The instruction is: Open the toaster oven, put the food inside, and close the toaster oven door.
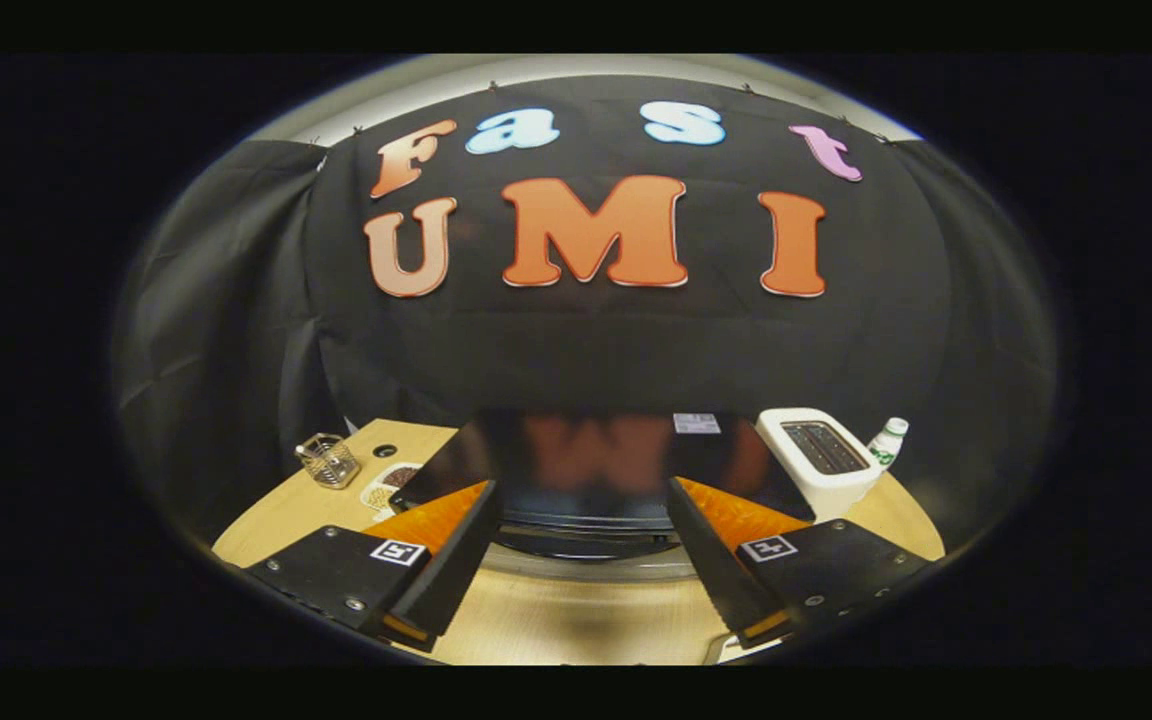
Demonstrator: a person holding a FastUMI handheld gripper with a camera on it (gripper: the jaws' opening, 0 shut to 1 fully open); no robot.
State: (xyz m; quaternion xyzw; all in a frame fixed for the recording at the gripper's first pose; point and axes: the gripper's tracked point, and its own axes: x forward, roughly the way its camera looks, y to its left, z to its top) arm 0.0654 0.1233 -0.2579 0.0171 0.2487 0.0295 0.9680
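The black toaster oven stands on the wooden table just ahead of me, and I look down on its glossy top. A silver bar, likely the door handle, runs along its near edge between my fingers. My gripper is open wide, one finger on each side of the oven's front, holding nothing. A small plate of food sits left of the oven, partly hidden behind its corner and my left finger.
A small wire basket stands at the table's far left. A white slot toaster sits right of the oven, with a white bottle behind it. Black cloth walls close the booth behind the table.
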